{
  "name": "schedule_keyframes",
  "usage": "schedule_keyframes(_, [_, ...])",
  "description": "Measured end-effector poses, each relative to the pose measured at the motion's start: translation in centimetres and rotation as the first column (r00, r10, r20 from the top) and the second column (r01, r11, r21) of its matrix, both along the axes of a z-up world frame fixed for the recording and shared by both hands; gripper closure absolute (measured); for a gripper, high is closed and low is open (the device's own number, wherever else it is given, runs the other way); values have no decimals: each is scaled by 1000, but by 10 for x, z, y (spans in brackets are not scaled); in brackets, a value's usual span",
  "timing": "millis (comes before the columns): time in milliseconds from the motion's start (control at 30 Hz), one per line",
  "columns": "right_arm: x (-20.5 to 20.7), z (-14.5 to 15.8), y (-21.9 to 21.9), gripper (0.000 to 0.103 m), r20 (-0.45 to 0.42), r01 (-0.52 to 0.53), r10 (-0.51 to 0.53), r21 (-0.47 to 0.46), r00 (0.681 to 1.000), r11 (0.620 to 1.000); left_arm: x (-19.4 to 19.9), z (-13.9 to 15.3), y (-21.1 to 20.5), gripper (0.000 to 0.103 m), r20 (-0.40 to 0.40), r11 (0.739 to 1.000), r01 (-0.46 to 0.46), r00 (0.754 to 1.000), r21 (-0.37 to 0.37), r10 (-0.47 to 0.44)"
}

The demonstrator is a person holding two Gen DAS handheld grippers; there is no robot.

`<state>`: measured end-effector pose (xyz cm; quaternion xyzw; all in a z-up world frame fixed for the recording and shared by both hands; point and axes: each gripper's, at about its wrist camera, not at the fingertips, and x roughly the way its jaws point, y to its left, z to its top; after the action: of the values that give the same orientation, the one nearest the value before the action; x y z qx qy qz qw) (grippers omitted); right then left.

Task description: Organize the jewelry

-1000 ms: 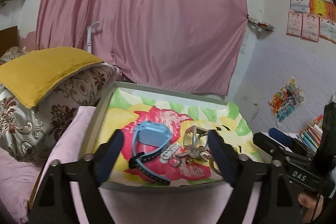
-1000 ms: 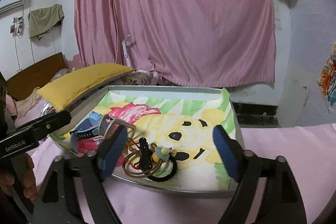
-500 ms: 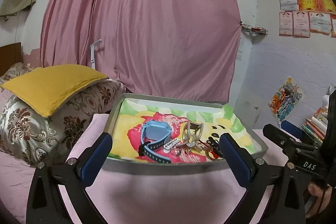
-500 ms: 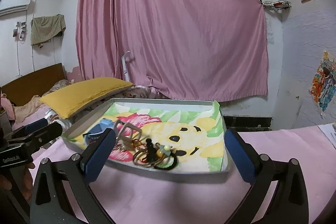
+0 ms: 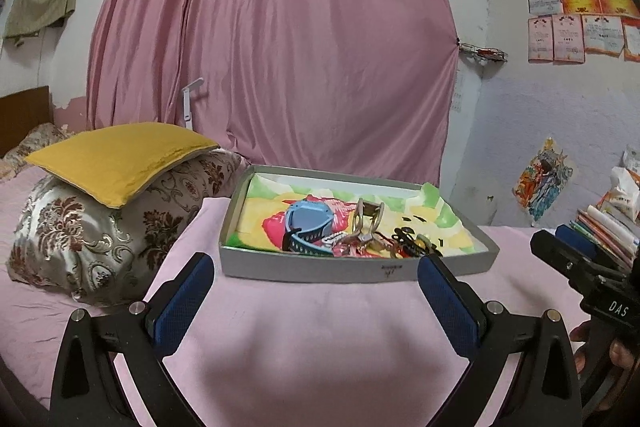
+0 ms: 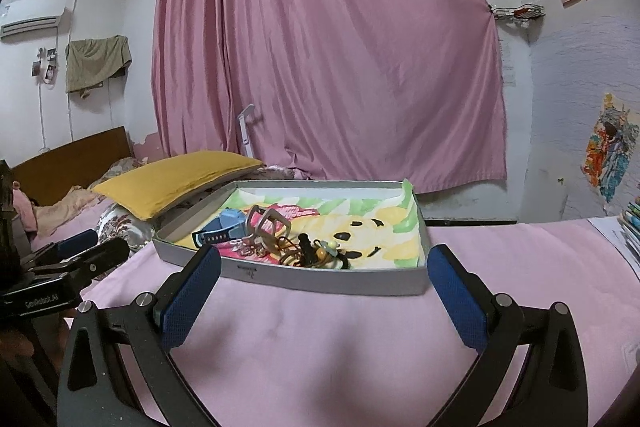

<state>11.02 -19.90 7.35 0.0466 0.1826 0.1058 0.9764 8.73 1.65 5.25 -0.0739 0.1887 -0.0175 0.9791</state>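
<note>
A shallow grey tray with a bright cartoon lining rests on a pink cloth. Inside it lies a blue watch, a beige hair clip, and a tangle of rings, bangles and a black hair tie. My left gripper is open, its blue pads just short of the tray's near wall with nothing between them. My right gripper is also open and empty, in front of the same wall. Each view shows the other gripper at its edge.
A yellow cushion sits on a patterned pillow left of the tray. A pink curtain hangs behind. Books are stacked at the right. Pink cloth spreads between grippers and tray.
Both grippers have drawn back from over the tray to in front of its near wall, and their jaws have spread wider. The tray's contents have not moved.
</note>
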Motion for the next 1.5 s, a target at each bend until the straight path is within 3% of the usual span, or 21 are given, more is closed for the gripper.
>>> schedule_keyframes(433, [-33, -16, -4, 2, 16, 72, -72, -23, 997, 997, -29, -17, -9, 1, 23, 998, -42, 999, 51, 41])
schedule_keyframes(733, [-46, -24, -2, 2, 19, 111, -111, -41, 994, 993, -38, -35, -6, 1, 18, 996, -82, 997, 45, 82])
schedule_keyframes(1500, [-47, -25, -5, 2, 26, 125, -124, -37, 992, 991, -38, -42, -9, 1, 20, 995, -85, 996, 54, 84])
